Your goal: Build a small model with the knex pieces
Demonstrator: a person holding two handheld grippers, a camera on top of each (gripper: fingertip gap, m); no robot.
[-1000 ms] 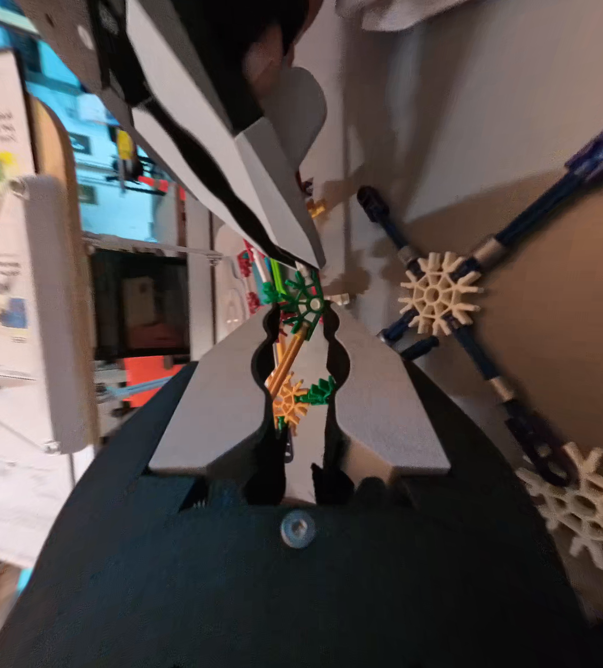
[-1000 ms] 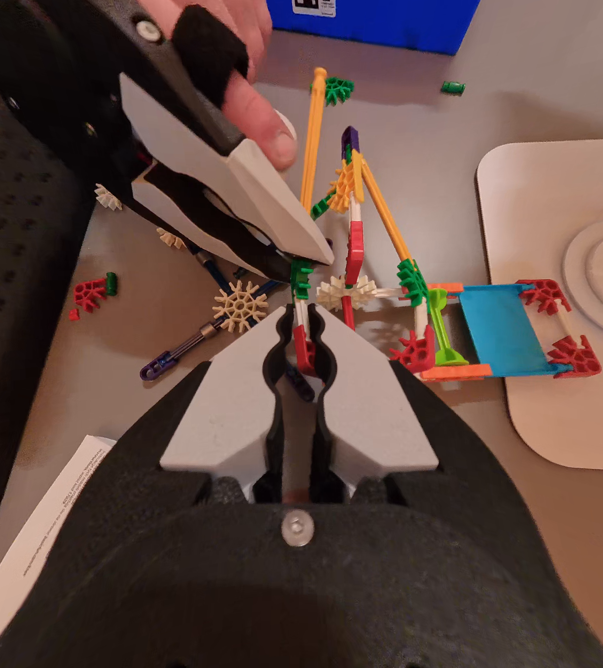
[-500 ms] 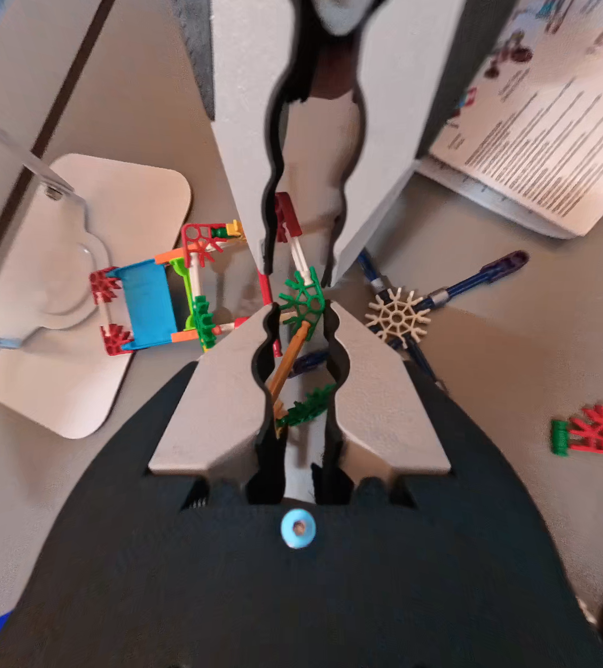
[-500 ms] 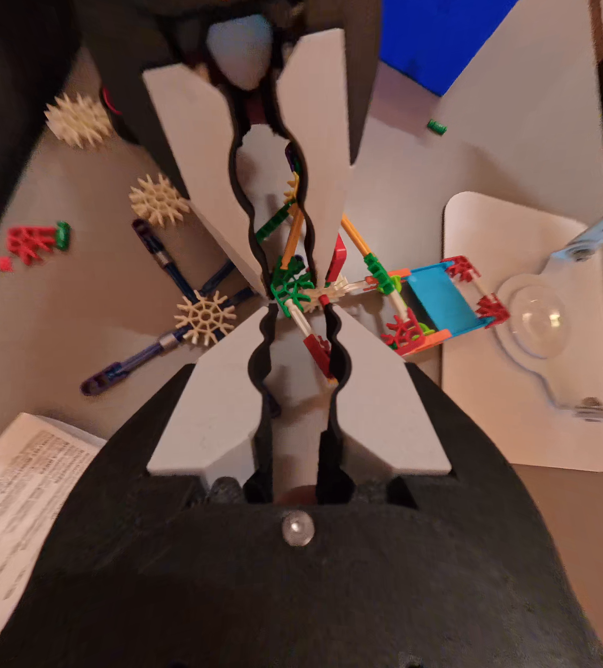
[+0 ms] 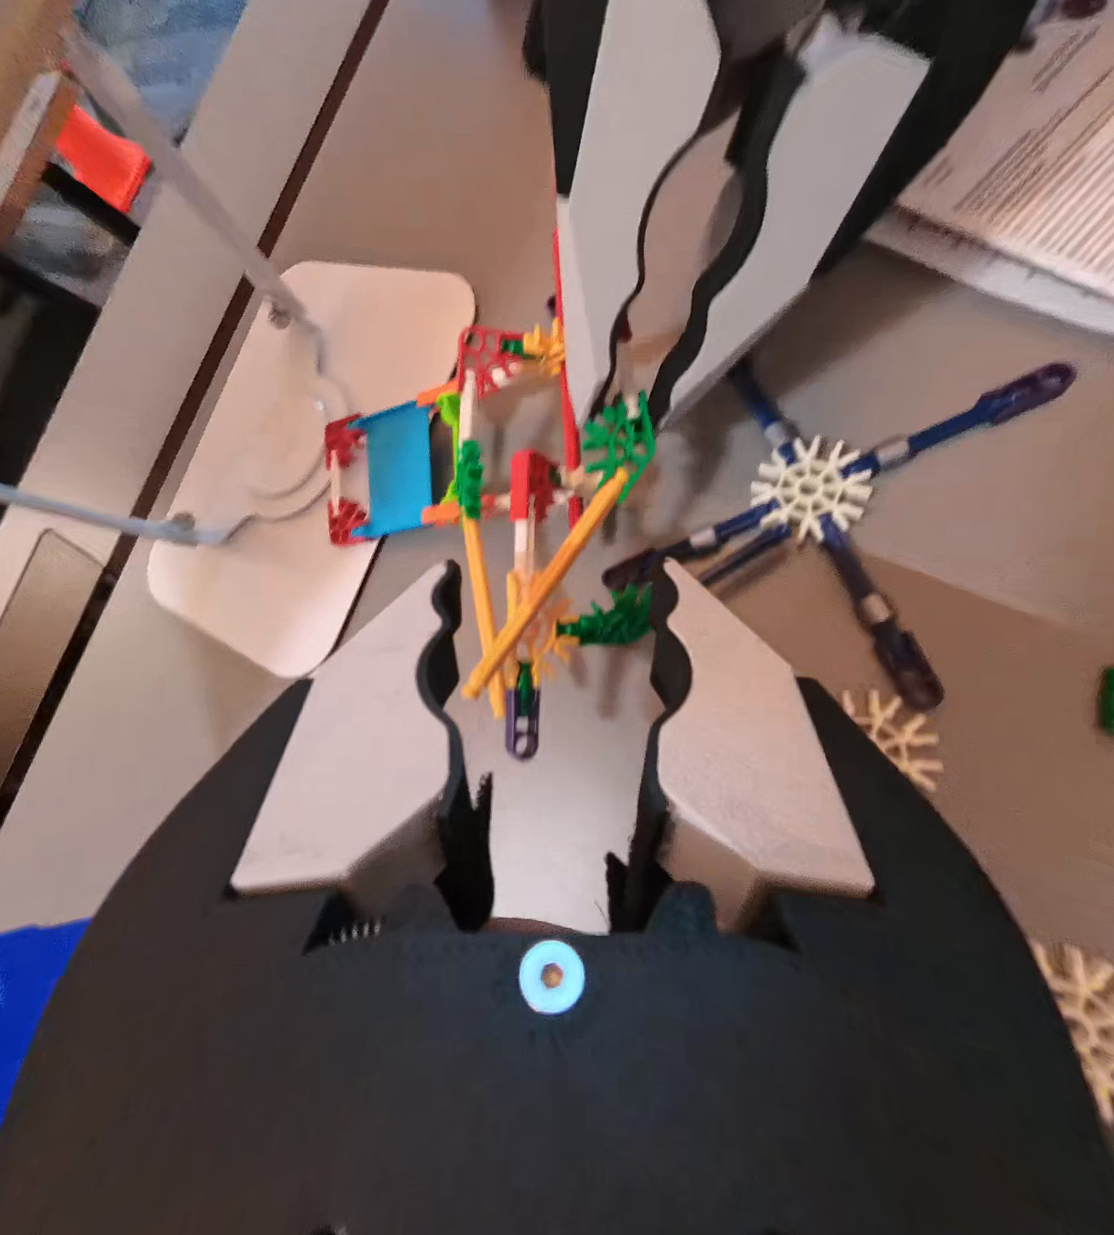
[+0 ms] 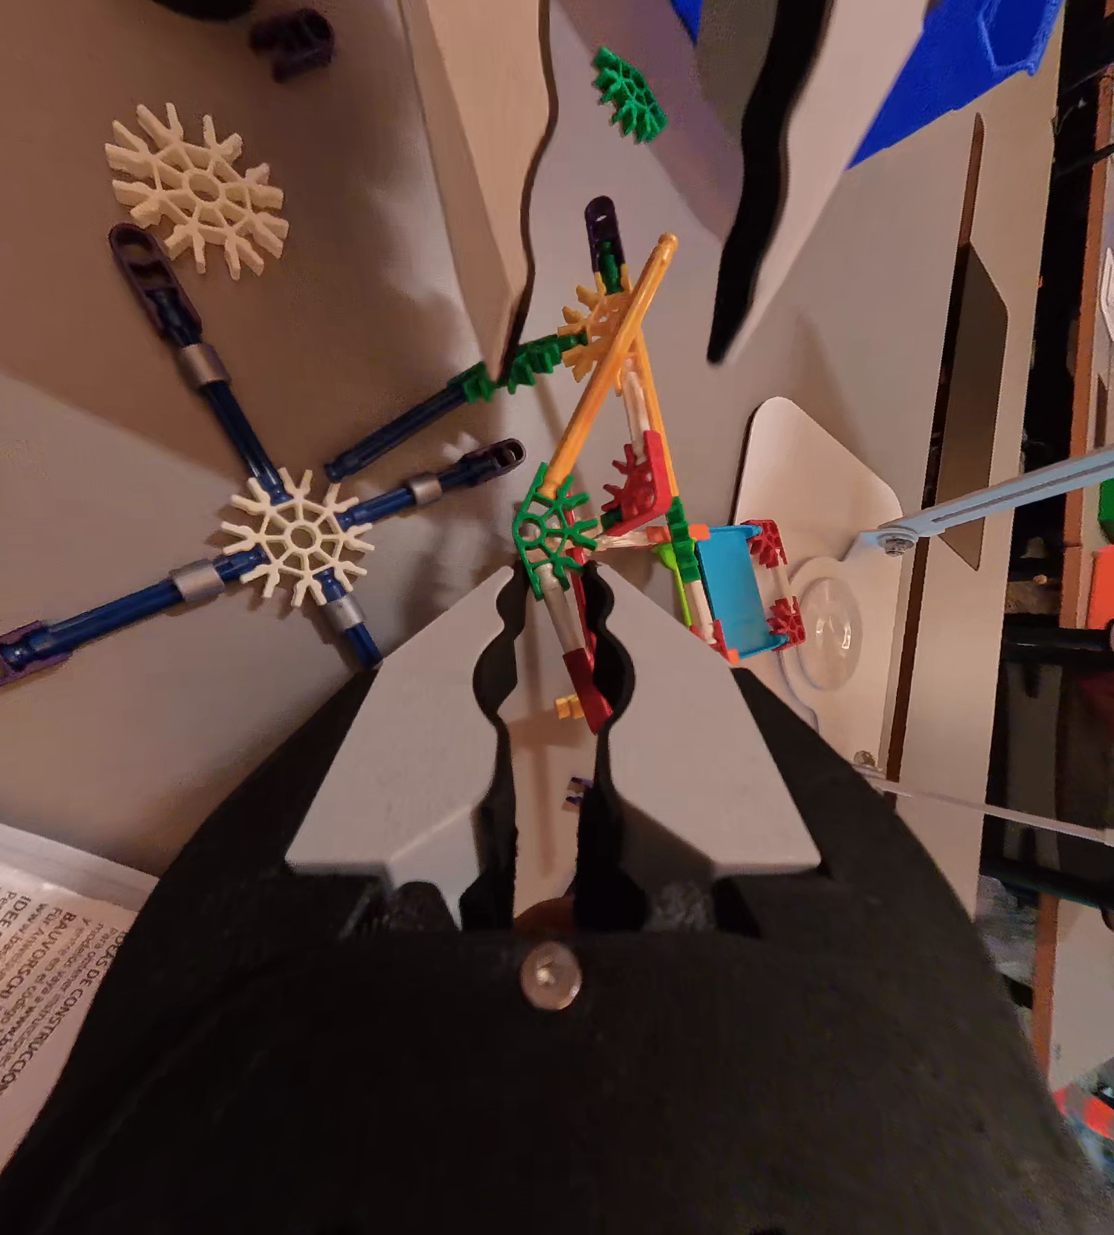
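Plastic toy frame (image 6: 614, 428) hangs between my grippers: right gripper (image 6: 558, 575) pinches its red-and-white rod (image 6: 574, 641), left gripper (image 5: 558, 588) spread wide around the yellow rods (image 5: 541, 581). Keeping the right grip steady seems wise.

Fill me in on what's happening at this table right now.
A person works two handheld claws around a colourful rod-and-connector toy model. The right claw is shut on the model's white rod and red piece beside a green connector. The left claw is open, its fingers either side of the model's orange rods, gripping nothing. A white snowflake hub with blue rods and a printed leaflet lie nearby.
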